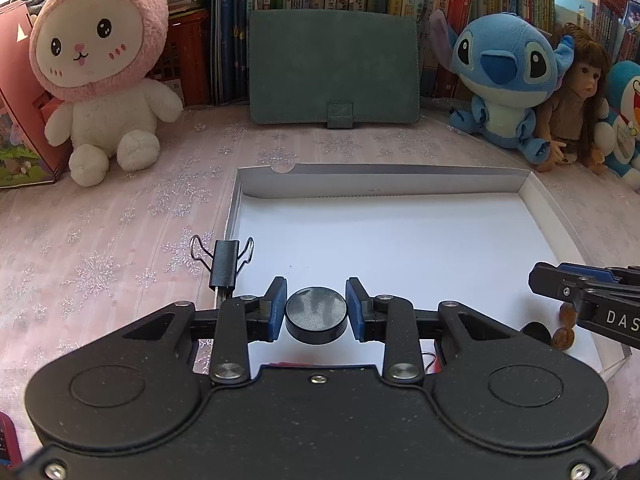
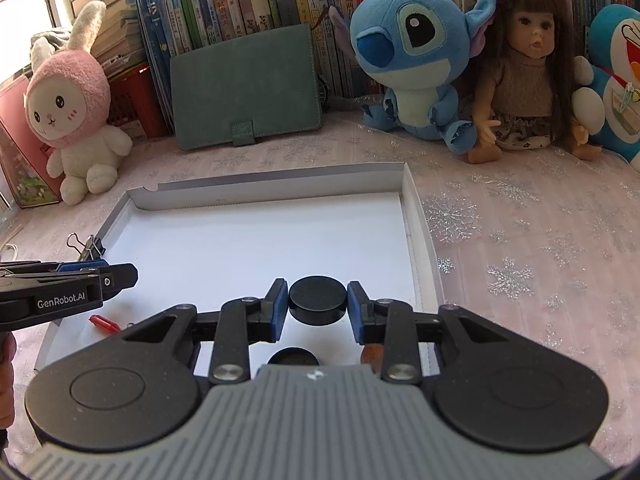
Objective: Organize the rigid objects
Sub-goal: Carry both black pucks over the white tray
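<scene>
My left gripper (image 1: 316, 295) is shut on a black round disc (image 1: 316, 318), its blue pads pressing both sides, above the near part of a shallow white box (image 1: 384, 182). My right gripper (image 2: 317, 291) is shut on a second black disc (image 2: 317, 309) over the same box (image 2: 280, 179). A third black disc (image 2: 293, 358) lies on the box floor under the right gripper, beside a brown coin (image 2: 370, 354). In the left wrist view the right gripper (image 1: 538, 280) enters from the right above two coins (image 1: 563, 337). The left gripper (image 2: 130, 274) shows at the left in the right wrist view.
A black binder clip (image 1: 222, 261) is clamped on the box's left wall. A small red piece (image 2: 105, 323) lies in the box's near left corner. Behind the box stand a green case (image 1: 334, 68), a pink bunny plush (image 1: 100, 80), a blue plush (image 1: 508, 80), a doll (image 2: 520, 76) and books.
</scene>
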`<state>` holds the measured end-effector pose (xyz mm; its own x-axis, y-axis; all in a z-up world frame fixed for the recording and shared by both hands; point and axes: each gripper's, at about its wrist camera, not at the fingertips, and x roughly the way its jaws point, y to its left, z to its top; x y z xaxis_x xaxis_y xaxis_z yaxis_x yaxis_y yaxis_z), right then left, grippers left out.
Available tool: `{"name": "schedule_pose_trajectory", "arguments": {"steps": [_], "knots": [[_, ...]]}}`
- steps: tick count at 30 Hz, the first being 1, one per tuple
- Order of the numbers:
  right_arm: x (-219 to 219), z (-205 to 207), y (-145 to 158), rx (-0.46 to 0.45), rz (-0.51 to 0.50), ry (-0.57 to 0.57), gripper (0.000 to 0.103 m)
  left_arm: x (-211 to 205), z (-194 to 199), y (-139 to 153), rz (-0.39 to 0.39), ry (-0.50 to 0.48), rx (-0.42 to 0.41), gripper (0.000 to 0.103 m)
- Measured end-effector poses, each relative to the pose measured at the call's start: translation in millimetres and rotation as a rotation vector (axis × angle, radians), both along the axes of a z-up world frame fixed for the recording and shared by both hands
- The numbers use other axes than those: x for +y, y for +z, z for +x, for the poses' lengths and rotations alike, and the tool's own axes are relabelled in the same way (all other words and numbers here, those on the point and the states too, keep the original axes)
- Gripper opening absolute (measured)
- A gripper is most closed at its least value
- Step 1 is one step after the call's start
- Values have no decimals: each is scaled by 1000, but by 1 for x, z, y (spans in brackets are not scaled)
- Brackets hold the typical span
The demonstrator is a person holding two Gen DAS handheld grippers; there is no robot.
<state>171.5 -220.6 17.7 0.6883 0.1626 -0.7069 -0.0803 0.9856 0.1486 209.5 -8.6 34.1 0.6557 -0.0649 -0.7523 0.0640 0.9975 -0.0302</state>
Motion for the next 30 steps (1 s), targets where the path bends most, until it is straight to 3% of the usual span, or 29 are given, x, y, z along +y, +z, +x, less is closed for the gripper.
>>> {"name": "schedule_pose_trajectory", "arguments": {"steps": [15, 30], "knots": [[13, 7, -11, 49, -69, 11, 37, -5, 0, -13, 23, -12, 29, 30], [15, 7, -15, 58, -76, 13, 37, -6, -3, -16, 30, -12, 10, 30]]}}
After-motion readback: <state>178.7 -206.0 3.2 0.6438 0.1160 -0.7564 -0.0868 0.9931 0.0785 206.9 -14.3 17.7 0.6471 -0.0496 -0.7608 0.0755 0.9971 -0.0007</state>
